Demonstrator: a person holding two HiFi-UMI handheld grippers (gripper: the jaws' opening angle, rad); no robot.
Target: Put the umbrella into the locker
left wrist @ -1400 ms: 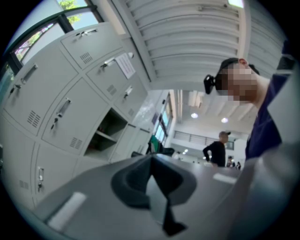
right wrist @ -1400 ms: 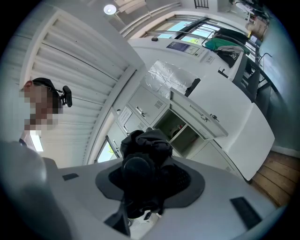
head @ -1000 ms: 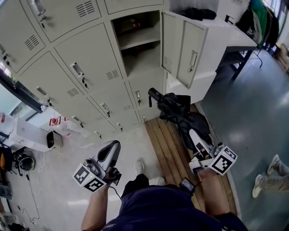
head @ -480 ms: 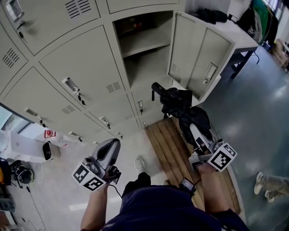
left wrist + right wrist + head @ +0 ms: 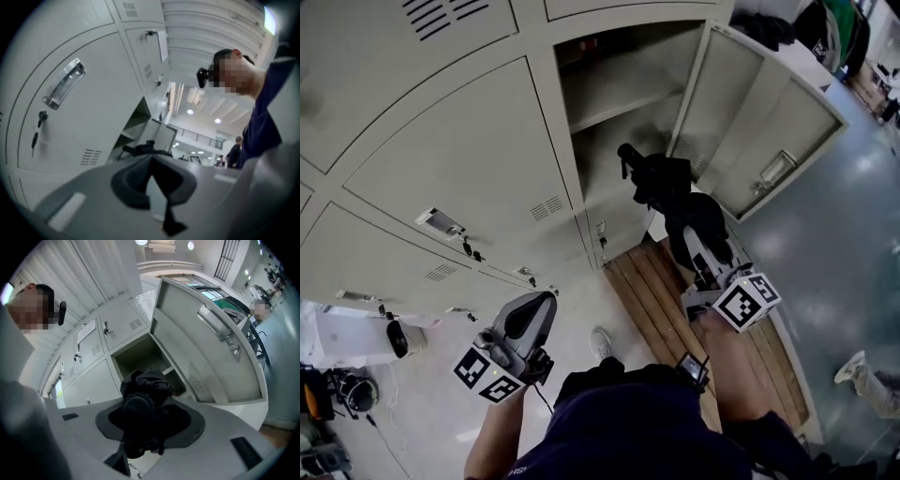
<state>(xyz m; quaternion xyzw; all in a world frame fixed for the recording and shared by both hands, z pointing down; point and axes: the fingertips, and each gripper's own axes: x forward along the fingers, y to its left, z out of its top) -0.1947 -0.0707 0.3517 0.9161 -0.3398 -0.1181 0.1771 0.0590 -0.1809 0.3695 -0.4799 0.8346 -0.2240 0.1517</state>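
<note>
The bank of pale grey lockers [image 5: 441,141] fills the upper left of your head view, with every door shut but one. That one locker's door [image 5: 769,131] swings out to the right, its handle facing you. The open locker [image 5: 623,112] sits between the shut doors and this door, and a shelf [image 5: 619,89] divides it into a shallow upper part and a taller lower part. Below it, a strip of wooden slats [image 5: 661,295] lies on the floor, running from the foot of the lockers back towards you.

The umbrella [image 5: 670,187] is black and folded. It is up in the air in front of the lower part of the open locker, with its handle end [image 5: 628,155] pointing into the opening. From here you cannot tell whether that end has crossed the locker's front edge.

Your right tool [image 5: 697,242] holds the umbrella. In the right gripper view its jaws are closed around the bundled fabric, and the umbrella [image 5: 143,404] hides most of the gap between them.

Your left tool [image 5: 540,305] hangs lower and to the left, over the pale floor and well apart from the umbrella. Its jaws meet at the tips with nothing between them, and they face a shut locker door.

Your white shoe [image 5: 602,342] is on the floor just beside the slats. Small keys [image 5: 471,249] hang from the locks of the shut doors.
</note>
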